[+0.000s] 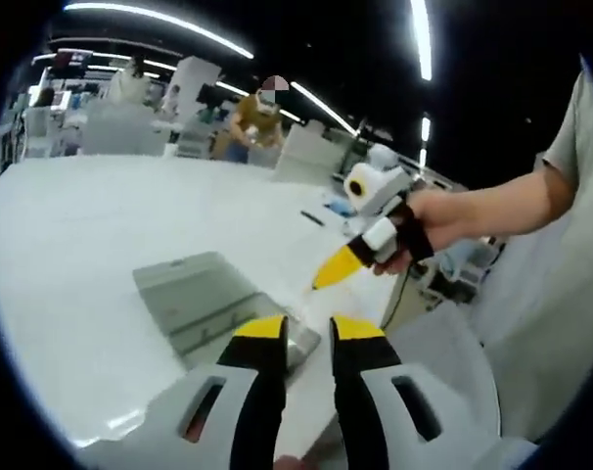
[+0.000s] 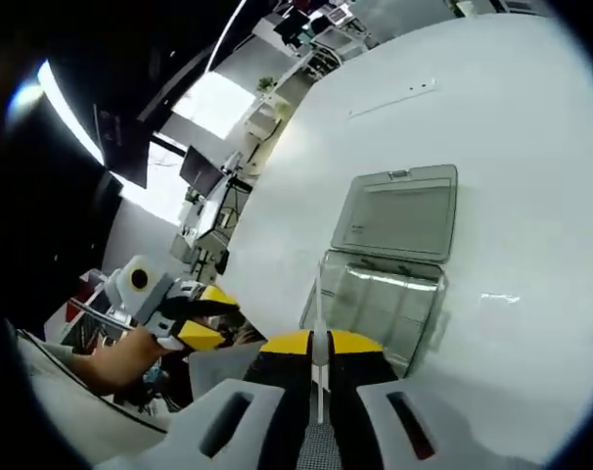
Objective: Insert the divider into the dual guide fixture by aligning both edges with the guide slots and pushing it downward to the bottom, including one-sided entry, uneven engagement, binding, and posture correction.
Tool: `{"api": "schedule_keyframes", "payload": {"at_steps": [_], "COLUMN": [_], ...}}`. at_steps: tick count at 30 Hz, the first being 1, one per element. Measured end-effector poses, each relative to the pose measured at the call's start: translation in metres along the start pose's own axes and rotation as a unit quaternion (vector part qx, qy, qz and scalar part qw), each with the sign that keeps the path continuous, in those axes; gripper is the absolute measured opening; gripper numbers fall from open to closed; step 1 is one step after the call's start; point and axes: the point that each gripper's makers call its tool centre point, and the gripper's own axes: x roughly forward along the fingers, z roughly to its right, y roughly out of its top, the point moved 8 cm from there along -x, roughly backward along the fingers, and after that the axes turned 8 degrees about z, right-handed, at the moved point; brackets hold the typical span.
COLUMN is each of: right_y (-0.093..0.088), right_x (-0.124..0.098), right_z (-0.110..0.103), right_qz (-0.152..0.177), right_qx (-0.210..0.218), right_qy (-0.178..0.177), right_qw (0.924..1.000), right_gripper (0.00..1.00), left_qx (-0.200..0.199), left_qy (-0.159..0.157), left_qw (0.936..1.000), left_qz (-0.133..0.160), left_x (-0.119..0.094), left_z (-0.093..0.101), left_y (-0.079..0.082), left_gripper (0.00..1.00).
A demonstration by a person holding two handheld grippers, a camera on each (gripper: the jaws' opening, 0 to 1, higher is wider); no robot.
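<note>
**A:** ok so what's each gripper doing? In the right gripper view the right gripper (image 2: 319, 343) has its yellow-tipped jaws pinched almost together on a thin, pale, flat divider (image 2: 318, 323) standing edge-on between them.

**B:** yep, and just past those tips sits the box (image 2: 387, 304), clear glossy plastic, rectangular with rounded corners, its hinged lid (image 2: 399, 211) flopped open flat on the smooth white table (image 2: 531, 117). Can't tell whether the divider's edge touches the box.

**A:** In the left gripper view the left gripper (image 1: 306, 328) has a small gap between its jaws, nothing in it. Box (image 1: 213, 299) is right beyond its tips, looks greyish and translucent from there.

**B:** the right gripper (image 1: 338, 266) shows up there too, held in a hand (image 1: 429, 225), hovering above the table (image 1: 81, 225) near the box.
</note>
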Motion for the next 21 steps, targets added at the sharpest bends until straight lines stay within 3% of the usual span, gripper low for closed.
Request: {"api": "schedule_keyframes", "payload": {"at_steps": [4,9,21], "right_y": [-0.001,-0.002,0.000], "right_x": [0.002,0.007,0.018], "right_z": [0.000,0.002,0.005], "right_qz": [-0.005,-0.011,-0.016], "right_qx": [0.017,0.007,0.003], "right_qy": [-0.019,-0.045,-0.108], "right_qw": [0.9997,0.9989,0.9940], "right_gripper": [0.00,0.00,0.00], "left_qx": [0.020,0.043,0.055], "left_qy": [0.010,0.020,0.033], "left_qw": [0.9997,0.9986,0.9975], "left_qz": [-0.011,-0.024,-0.030], "left_x": [-0.001,-0.002,-0.008], "left_z": [0.001,0.004,0.002], "left_y": [-0.003,-0.006,-0.009], "left_gripper": [0.18,0.21,0.21]}}
